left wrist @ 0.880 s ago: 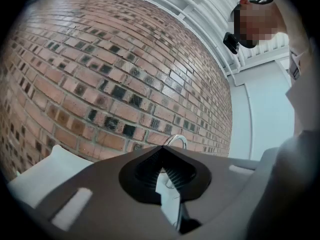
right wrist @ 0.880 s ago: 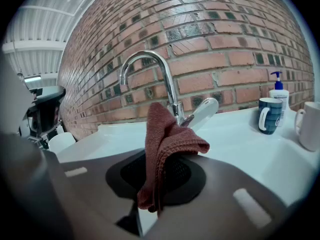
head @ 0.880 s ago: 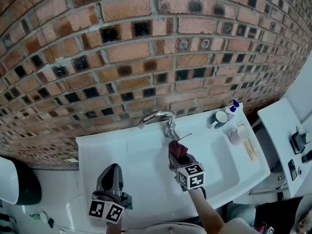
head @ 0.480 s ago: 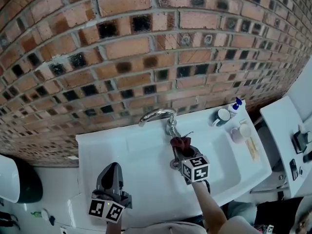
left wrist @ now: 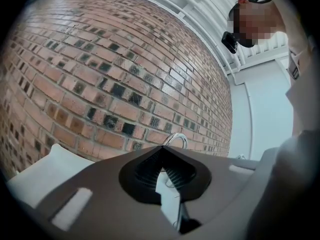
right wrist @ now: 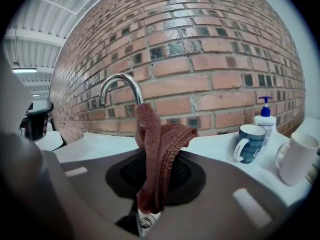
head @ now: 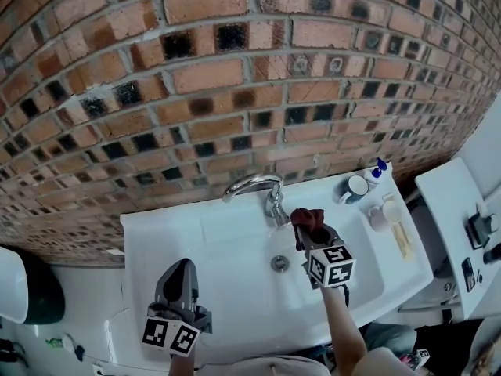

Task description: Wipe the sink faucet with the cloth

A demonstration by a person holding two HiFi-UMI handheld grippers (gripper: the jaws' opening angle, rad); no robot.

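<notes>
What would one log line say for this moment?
right gripper: shut on cloth, beside faucet, contact unclear | left gripper: shut, empty, over sink front-left

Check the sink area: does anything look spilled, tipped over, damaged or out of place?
Nothing stands out. The blue mug, white mug and soap bottle stand upright on the sink, the faucet looks intact, and the cloth sits gripped in the right claw.
</notes>
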